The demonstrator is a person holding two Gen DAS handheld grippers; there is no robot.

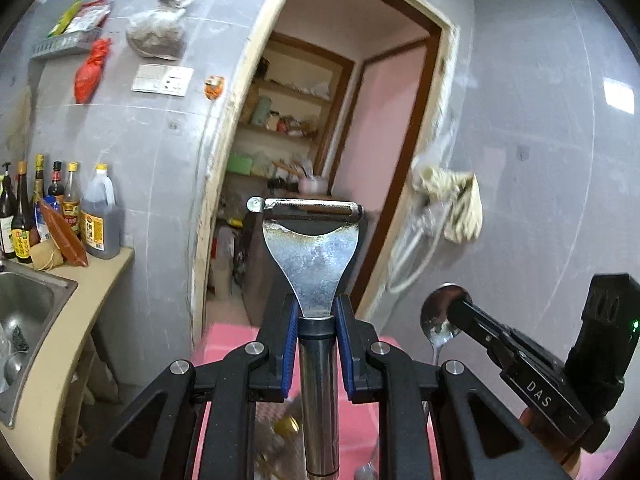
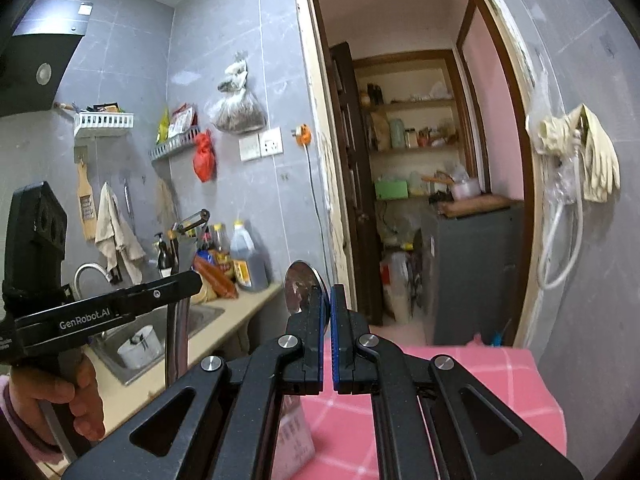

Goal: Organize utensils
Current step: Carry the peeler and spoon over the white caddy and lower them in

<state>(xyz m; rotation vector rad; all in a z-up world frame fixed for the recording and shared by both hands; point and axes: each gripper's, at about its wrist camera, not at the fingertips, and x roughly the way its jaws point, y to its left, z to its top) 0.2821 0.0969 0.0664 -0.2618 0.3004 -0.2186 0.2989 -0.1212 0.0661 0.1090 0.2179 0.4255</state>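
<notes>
My left gripper (image 1: 317, 312) is shut on a metal Y-shaped peeler (image 1: 314, 248), held upright by the neck with its blade at the top. The peeler also shows in the right wrist view (image 2: 191, 220), in the left gripper (image 2: 188, 280). My right gripper (image 2: 327, 300) is shut on a metal spoon (image 2: 299, 286), clamped at the bowl, which sticks up above the fingers. In the left wrist view the spoon (image 1: 438, 320) stands upright at lower right, held by the right gripper (image 1: 460, 312). Both are lifted above a pink checked surface (image 2: 500, 384).
A counter (image 1: 100, 276) with a steel sink (image 1: 24, 304) and several sauce bottles (image 1: 100, 220) is to the left. An open doorway (image 2: 420, 160) with shelves and a grey cabinet (image 2: 472, 264) is ahead. Gloves (image 2: 592, 152) hang on the right wall.
</notes>
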